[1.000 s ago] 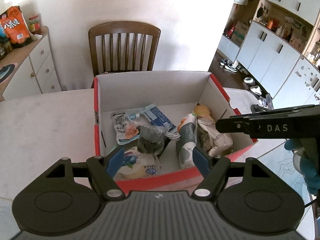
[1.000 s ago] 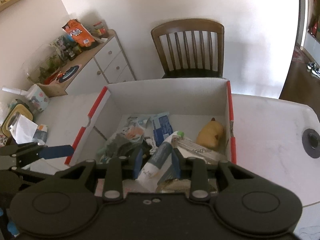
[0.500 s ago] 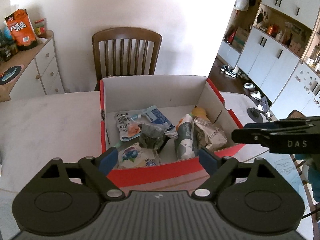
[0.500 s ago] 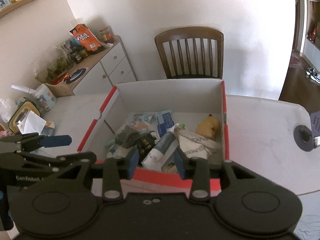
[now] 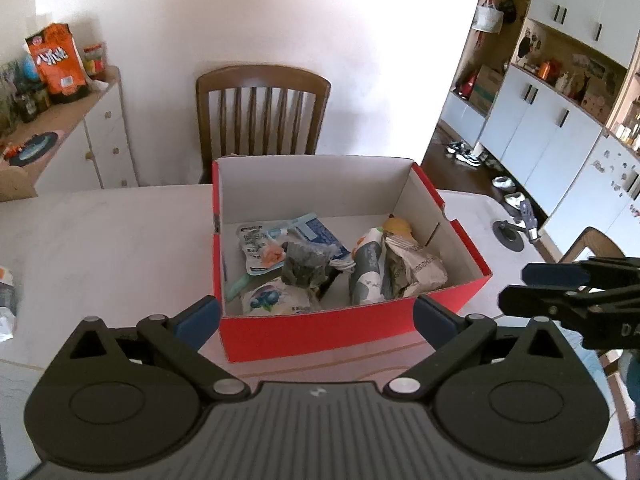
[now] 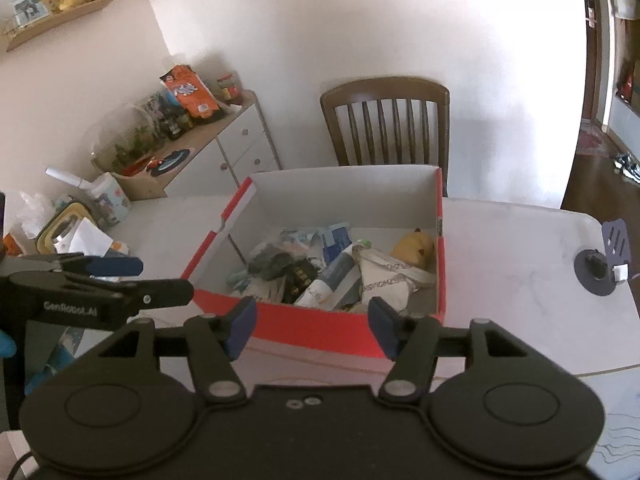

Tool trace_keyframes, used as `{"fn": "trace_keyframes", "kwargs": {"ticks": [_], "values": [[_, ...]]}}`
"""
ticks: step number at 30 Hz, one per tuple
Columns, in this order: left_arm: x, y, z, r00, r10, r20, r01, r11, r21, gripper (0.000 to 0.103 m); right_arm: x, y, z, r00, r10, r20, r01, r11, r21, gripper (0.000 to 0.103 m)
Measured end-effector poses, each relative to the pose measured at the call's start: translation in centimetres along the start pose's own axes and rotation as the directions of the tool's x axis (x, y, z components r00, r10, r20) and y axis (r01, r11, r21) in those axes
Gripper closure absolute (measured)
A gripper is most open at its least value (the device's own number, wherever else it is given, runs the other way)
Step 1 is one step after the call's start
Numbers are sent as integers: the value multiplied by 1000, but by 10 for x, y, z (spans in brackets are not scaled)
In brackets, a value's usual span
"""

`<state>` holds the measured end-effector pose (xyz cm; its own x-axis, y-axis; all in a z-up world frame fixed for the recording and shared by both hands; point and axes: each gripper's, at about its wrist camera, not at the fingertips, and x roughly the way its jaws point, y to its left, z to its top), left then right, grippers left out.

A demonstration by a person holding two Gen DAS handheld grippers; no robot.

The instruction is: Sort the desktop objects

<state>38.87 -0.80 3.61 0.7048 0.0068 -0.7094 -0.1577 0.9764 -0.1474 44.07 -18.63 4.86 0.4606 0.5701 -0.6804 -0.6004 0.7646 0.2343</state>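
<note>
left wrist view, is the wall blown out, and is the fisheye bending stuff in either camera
Left wrist view: the wall behind the chair is washed out nearly white, and the cabinets bow at the right edge. Right wrist view: the wall glares less, the doorway frame curves, and the box contents stay readable, though dim.

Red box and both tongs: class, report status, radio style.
Left tongs open, empty. Right tongs open, empty. Red box on table, full of packets. Both tongs short of it, nothing blocking.
</note>
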Motion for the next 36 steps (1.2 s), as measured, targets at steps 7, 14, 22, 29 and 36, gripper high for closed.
{"fn": "trace_keyframes", "kwargs": {"ticks": [7, 14, 22, 29, 36], "values": [[-12, 0, -12, 1000, -30, -2, 30, 999, -37, 0, -15, 5, -10, 999, -4, 31, 5, 1000, -23, 38], [-23, 1, -21, 1000, -27, -8, 26, 998, -61, 0, -24, 7, -20, 998, -13, 56, 15, 1000, -26, 36], [-29, -10, -32, 1000, 11, -6, -11, 999, -36, 0, -32, 14, -31, 997, -33, 71, 37, 998, -56, 33], [-35, -15, -41, 1000, 23, -14, -23, 998, -53, 0, -36, 16, -39, 996, -58, 67, 62, 997, -56, 32], [-35, -17, -50, 997, 65, -29, -67, 997, -42, 0, -34, 15, -47, 993, -108, 55, 111, 993, -48, 32]]}}
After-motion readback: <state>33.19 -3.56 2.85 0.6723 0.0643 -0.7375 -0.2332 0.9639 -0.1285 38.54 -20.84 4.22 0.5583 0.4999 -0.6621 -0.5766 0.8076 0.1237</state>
